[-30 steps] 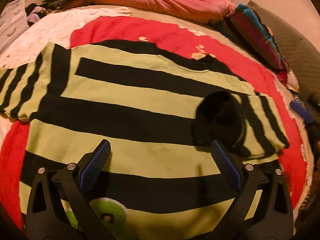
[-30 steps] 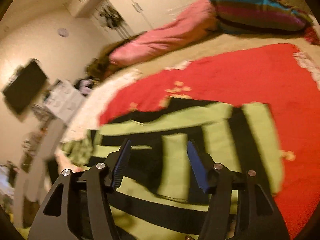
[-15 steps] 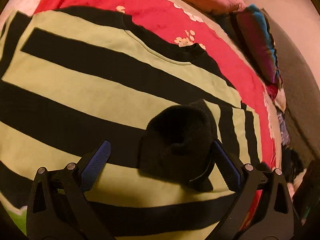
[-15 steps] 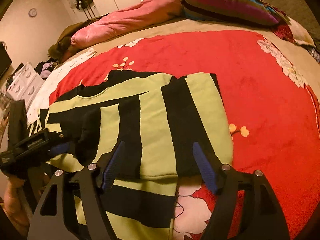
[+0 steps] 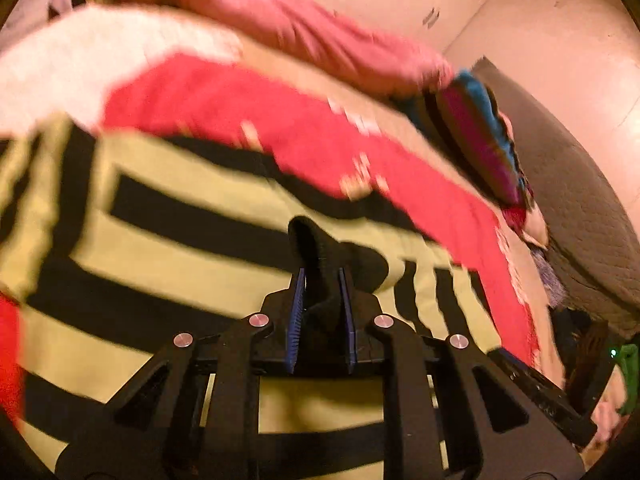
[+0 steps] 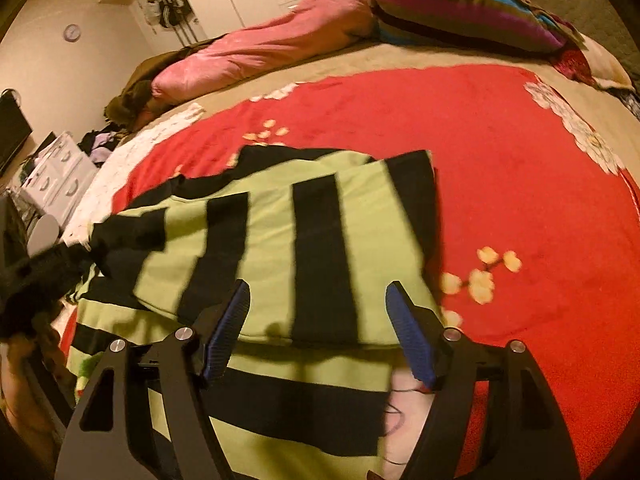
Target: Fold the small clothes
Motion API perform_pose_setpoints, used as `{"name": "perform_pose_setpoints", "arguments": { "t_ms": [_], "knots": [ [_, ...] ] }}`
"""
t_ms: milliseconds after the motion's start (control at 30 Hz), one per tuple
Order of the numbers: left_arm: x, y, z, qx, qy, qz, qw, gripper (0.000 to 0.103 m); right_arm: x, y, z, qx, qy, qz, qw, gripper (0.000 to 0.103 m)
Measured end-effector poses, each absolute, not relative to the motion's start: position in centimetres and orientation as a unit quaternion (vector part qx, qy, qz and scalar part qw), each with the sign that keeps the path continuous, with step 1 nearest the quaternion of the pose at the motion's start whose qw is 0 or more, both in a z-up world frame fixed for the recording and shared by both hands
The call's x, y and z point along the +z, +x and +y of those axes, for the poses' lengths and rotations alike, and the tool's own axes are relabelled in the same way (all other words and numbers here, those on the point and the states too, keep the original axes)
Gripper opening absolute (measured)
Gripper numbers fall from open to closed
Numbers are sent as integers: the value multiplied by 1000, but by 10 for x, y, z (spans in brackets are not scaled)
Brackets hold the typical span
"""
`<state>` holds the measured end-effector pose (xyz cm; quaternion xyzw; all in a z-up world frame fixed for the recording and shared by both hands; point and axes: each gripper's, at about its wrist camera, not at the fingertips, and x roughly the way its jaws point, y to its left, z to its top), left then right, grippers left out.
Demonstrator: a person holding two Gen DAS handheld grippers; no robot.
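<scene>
Since half a second ago, left gripper (image 5: 322,280) has clamped the black cuff (image 5: 320,252); right gripper (image 6: 318,300) hovers wide over the folded sleeve (image 6: 320,248).

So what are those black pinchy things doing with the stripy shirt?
A person holds a gripper in each hand and is folding a green and black striped shirt on a bed with a red blanket. The left gripper is shut on the black sleeve cuff, lifted off the shirt. The right gripper is open, hovering over the folded sleeve, gripping nothing.
</scene>
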<state>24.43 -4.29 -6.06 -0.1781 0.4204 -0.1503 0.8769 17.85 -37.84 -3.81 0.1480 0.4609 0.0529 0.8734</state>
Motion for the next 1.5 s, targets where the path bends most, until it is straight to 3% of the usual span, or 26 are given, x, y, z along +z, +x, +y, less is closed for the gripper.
{"name": "perform_pose_setpoints", "arguments": {
  "t_ms": [100, 533, 567, 600, 633, 800, 833, 867, 900, 933, 967, 1000, 1333, 1500],
  "knots": [
    [-53, 246, -23, -109, -144, 402, 897, 10, -36, 184, -366, 64, 138, 464, 873, 69],
    [-77, 256, 33, -68, -177, 423, 886, 5, -36, 195, -344, 62, 111, 480, 868, 69],
    [-79, 255, 34, -79, -189, 425, 882, 25, -36, 195, -345, 58, 113, 480, 868, 69],
    [-81, 254, 35, -81, -194, 429, 879, 55, -36, 194, -348, 52, 114, 480, 868, 69],
    [-83, 253, 34, -80, -196, 429, 878, 63, -37, 193, -348, 50, 114, 480, 868, 69],
    [-95, 256, 27, -110, -227, 440, 862, 64, -41, 188, -350, 46, 116, 485, 866, 69],
    [-97, 257, 24, -112, -223, 443, 861, 63, -42, 187, -350, 45, 117, 486, 865, 69],
    [-100, 259, 20, -116, -218, 447, 860, 54, -42, 187, -350, 44, 117, 487, 864, 69],
    [-102, 261, 17, -116, -213, 452, 859, 32, -43, 187, -349, 44, 119, 488, 864, 69],
    [-106, 262, 14, -113, -205, 457, 858, 18, -43, 187, -349, 44, 119, 488, 864, 69],
    [-108, 263, 11, -111, -194, 461, 859, 7, -43, 187, -349, 44, 119, 487, 864, 69],
    [-108, 263, 8, -115, -189, 460, 860, 4, -43, 187, -349, 44, 119, 487, 864, 69],
    [-57, 245, 10, -75, -114, 378, 916, 3, -43, 186, -343, 54, 116, 486, 865, 69],
    [-82, 255, 10, -43, -84, 417, 904, 5, -47, 187, -340, 55, 116, 491, 862, 69]
  ]
}}
